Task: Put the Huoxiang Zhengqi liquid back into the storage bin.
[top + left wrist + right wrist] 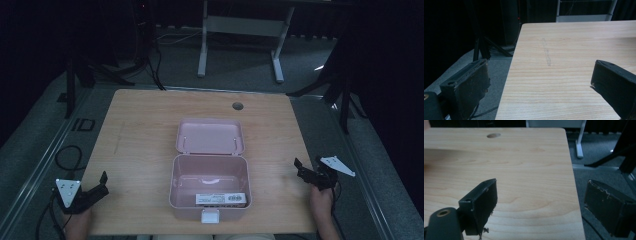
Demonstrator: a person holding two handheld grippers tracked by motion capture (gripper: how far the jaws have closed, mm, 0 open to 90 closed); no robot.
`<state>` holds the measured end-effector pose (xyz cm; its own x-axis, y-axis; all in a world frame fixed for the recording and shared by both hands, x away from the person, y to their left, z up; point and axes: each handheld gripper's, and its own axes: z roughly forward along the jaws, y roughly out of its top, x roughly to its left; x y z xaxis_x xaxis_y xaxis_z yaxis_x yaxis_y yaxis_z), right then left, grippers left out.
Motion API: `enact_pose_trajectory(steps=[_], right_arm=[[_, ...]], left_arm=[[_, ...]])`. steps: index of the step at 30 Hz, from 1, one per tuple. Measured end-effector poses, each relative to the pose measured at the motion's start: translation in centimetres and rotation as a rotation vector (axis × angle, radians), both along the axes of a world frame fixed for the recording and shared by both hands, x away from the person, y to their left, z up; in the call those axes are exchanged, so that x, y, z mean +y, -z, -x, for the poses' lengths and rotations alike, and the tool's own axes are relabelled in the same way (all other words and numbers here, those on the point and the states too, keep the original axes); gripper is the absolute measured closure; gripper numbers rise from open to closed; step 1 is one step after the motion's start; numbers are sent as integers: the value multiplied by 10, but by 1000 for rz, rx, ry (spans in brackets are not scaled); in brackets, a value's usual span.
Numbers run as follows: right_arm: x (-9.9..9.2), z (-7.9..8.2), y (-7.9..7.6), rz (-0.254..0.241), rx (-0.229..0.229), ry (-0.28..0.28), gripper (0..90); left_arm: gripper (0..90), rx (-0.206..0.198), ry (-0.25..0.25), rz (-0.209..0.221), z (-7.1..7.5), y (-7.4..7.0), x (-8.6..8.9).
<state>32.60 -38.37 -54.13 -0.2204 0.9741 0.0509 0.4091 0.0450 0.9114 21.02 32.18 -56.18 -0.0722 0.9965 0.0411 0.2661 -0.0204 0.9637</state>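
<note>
Pale wooden table (140,130) — an open pink box (210,187) at its middle, lid flat behind.

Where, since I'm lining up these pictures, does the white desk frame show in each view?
High view: white desk frame top centre, beyond the table.
Left gripper view: top right.
Right gripper view: top right, past the table corner.
Shared landmark: the table's far edge.
</note>
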Motion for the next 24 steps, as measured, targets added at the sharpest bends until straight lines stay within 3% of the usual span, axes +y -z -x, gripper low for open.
enact_pose_trajectory(steps=[3,12,24], right_arm=[[-1,2,-1,-9,-31,-15,113],[-8,0,0,-32,-9,-12,112],[-3,-4,3,31,27,-22,113]], left_arm=[[21,-1,-1,3,0,0,0],[21,-1,-3,-1,0,0,0],[21,-4,-2,2,1,0,0]])
